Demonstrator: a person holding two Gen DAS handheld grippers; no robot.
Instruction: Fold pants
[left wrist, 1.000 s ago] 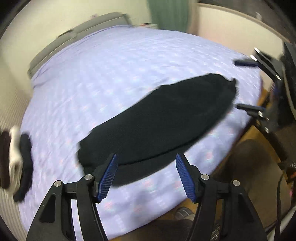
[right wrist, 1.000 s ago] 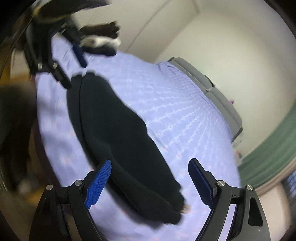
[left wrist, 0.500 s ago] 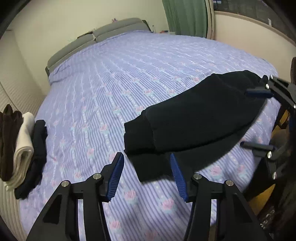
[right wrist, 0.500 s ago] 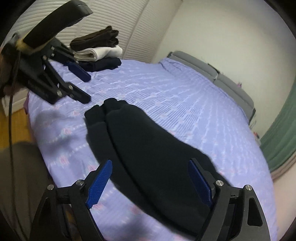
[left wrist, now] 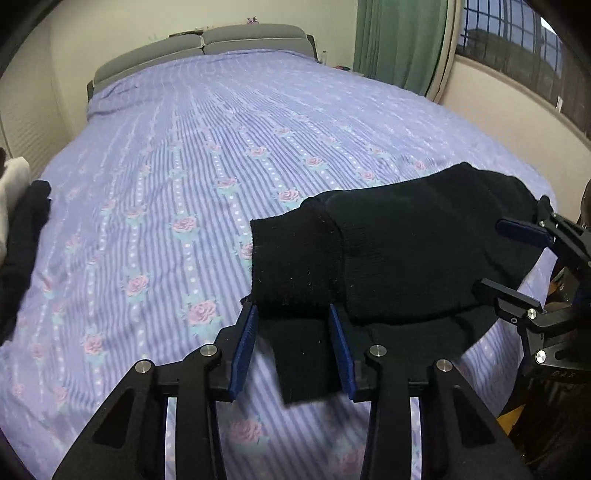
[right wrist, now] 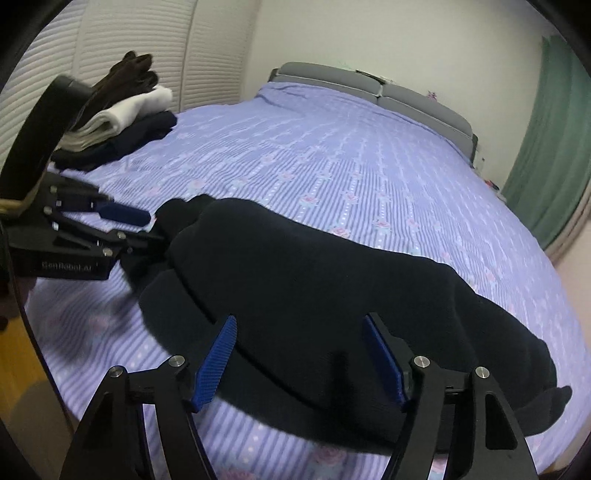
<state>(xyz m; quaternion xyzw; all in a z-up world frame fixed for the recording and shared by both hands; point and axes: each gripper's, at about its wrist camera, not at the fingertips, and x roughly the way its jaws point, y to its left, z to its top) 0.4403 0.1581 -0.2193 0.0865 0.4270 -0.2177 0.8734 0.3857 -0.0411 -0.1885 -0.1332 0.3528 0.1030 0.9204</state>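
Bedroom scene: wide bed under a lilac striped bedspread (left wrist: 207,177) printed with pink roses. Grey padded headboard (left wrist: 221,44) against a cream wall (right wrist: 369,33). Green curtain (left wrist: 399,40) beside a dark window (left wrist: 517,55). White louvred closet doors (right wrist: 140,40) along one side. Near that edge of the bed, a stack of folded clothes (right wrist: 122,110): brown on top, white in the middle, dark navy beneath.

Your left gripper (left wrist: 293,349) straddles the cuff of the black knit pants (left wrist: 399,251) near the foot edge of the lilac striped floral bed cover (left wrist: 207,155), its jaws just closing, pads not yet pressing.
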